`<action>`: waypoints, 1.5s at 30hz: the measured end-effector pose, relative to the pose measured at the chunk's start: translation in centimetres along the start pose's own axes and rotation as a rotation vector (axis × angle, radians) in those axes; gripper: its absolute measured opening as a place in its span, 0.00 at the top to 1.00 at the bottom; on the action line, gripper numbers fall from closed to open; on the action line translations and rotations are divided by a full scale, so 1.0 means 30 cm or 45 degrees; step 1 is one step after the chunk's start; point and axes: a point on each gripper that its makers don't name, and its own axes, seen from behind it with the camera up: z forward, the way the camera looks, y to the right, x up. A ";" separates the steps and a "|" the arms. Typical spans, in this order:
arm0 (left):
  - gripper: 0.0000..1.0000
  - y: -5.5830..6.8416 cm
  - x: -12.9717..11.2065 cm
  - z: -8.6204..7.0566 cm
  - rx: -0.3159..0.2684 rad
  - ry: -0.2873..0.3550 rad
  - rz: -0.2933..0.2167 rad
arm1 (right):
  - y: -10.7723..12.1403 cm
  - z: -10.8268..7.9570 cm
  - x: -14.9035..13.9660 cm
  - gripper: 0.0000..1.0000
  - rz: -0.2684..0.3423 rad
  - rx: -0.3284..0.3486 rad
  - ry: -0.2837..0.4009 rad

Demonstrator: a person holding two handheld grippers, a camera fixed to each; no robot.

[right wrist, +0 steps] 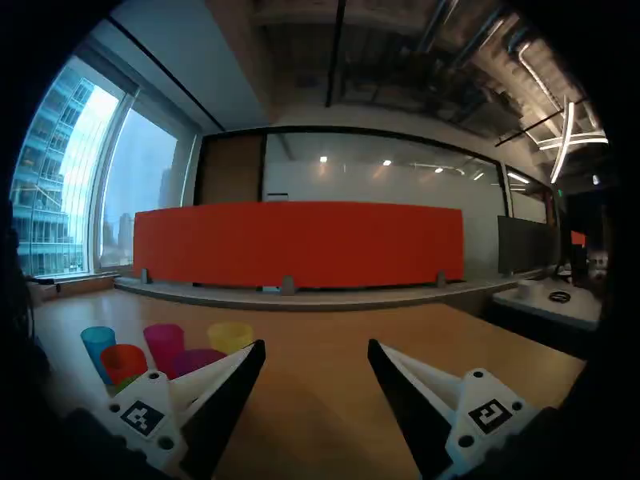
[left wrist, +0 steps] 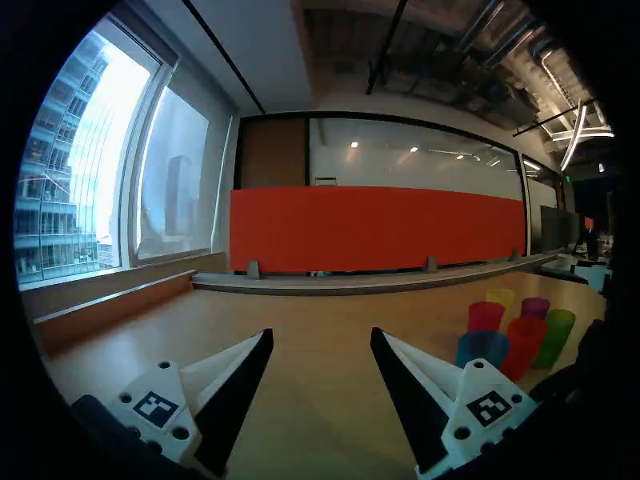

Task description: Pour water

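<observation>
we find the cups (left wrist: pixel 524 344) standing upright in a tight cluster on the tabletop (left wrist: pixel 320 416), to the right of the left gripper (left wrist: pixel 321 331) and to the left of the right gripper (right wrist: pixel 316 344) (a grouping that, we judge, keeps source and target close for pouring). both grippers are spread wide, holding and touching nothing. we cannot tell which of them holds water.

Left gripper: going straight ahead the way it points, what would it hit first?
Probably nothing nearby: the open left gripper points across the light wooden tabletop. The cluster of coloured plastic cups sits off to its right. Far ahead stands the orange divider panel, though depth is unclear.
</observation>
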 end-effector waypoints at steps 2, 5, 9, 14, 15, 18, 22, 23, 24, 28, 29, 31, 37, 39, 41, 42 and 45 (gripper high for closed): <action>0.10 0.000 0.000 0.000 0.000 0.000 0.000 | 0.003 0.001 -0.004 0.01 0.000 -0.005 -0.005; 0.10 0.000 0.001 0.000 0.000 0.000 0.000 | 0.008 0.002 -0.008 0.01 0.001 -0.011 -0.014; 0.10 0.000 0.002 -0.001 0.000 0.000 0.000 | 0.008 0.005 -0.011 0.01 0.002 -0.012 -0.016; 0.10 0.001 0.001 0.001 0.000 0.000 0.000 | 0.005 0.010 -0.012 0.01 0.003 -0.005 -0.018; 0.10 0.001 0.001 0.001 0.000 0.000 0.000 | 0.004 0.010 -0.012 0.01 0.003 -0.005 -0.018; 0.10 0.000 0.002 0.001 0.000 0.000 0.000 | 0.003 0.011 -0.010 0.01 0.003 -0.005 -0.018; 0.10 0.001 0.001 0.001 0.000 0.000 0.000 | 0.001 0.011 -0.011 0.01 0.002 -0.005 -0.019; 0.10 0.001 0.001 0.001 0.000 0.000 0.000 | 0.001 0.010 -0.011 0.01 0.002 -0.005 -0.019; 0.10 0.001 0.001 0.001 0.000 0.000 0.000 | 0.001 0.010 -0.012 0.01 0.002 -0.005 -0.019; 0.10 0.001 0.000 0.000 0.000 0.000 0.000 | 0.002 0.009 -0.016 0.01 0.002 -0.005 -0.019; 0.10 0.001 0.000 -0.001 0.000 0.000 0.000 | 0.003 0.009 -0.017 0.01 0.003 -0.005 -0.019; 0.10 0.001 0.000 0.000 0.000 0.000 0.000 | 0.003 0.010 -0.018 0.01 0.003 -0.005 -0.019; 0.10 0.000 0.001 0.000 0.000 0.000 0.000 | 0.005 0.011 -0.018 0.01 0.004 -0.005 -0.019; 0.10 0.001 0.002 0.000 0.000 0.000 0.000 | 0.005 0.011 -0.018 0.01 0.004 -0.005 -0.019; 0.10 0.001 0.001 0.000 0.000 0.000 0.000 | 0.005 0.011 -0.017 0.01 0.003 -0.005 -0.018; 0.10 0.001 0.001 0.000 0.000 0.000 0.000 | 0.005 0.011 -0.016 0.01 0.003 -0.005 -0.018; 0.10 0.002 0.001 0.000 0.000 0.000 0.000 | 0.004 0.011 -0.014 0.01 0.003 -0.005 -0.018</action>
